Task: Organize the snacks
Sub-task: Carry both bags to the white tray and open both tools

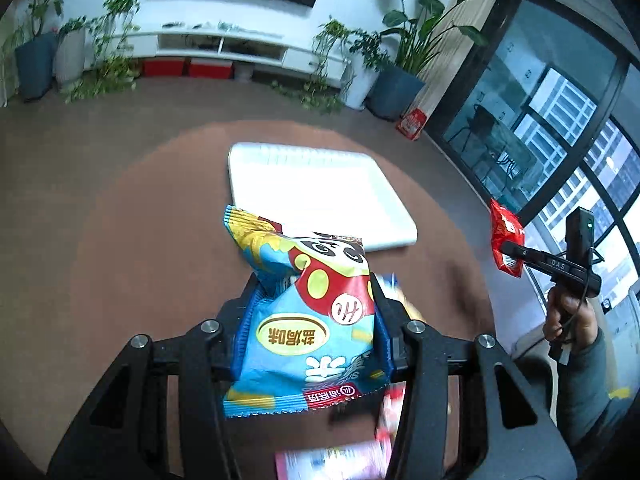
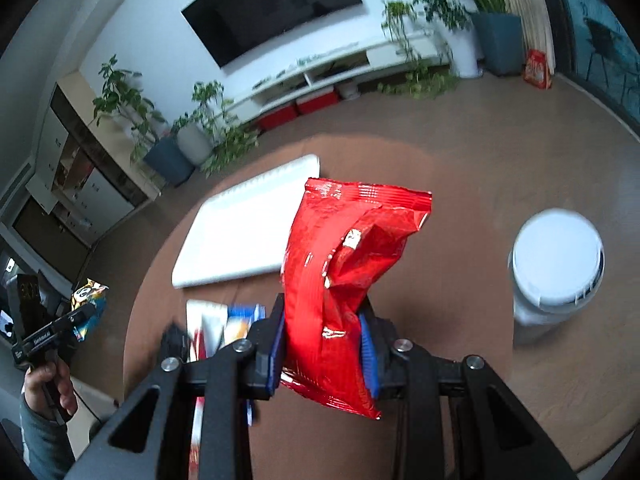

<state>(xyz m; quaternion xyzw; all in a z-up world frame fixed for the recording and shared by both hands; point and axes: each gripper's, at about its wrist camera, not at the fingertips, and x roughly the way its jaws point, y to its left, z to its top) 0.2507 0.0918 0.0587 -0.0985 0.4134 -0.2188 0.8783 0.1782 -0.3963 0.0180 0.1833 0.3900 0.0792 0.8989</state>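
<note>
My left gripper (image 1: 314, 292) is shut on a blue snack bag with a panda print (image 1: 308, 320) and holds it above the round brown table (image 1: 132, 240). My right gripper (image 2: 322, 320) is shut on a red snack bag (image 2: 340, 280), also lifted over the table. A white rectangular tray (image 1: 316, 188) lies on the table beyond both bags; it also shows in the right wrist view (image 2: 240, 236). From the left wrist view the right gripper (image 1: 510, 246) with the red bag (image 1: 505, 232) is at the right. From the right wrist view the left gripper (image 2: 86, 314) with the blue bag (image 2: 89, 304) is at the far left.
More snack packets lie on the table under the grippers (image 1: 340, 460) (image 2: 224, 320). A white-lidded tub (image 2: 556, 264) stands at the table's right. Potted plants (image 1: 400, 60), a TV cabinet (image 1: 224, 44) and a glass wall (image 1: 540, 120) ring the room.
</note>
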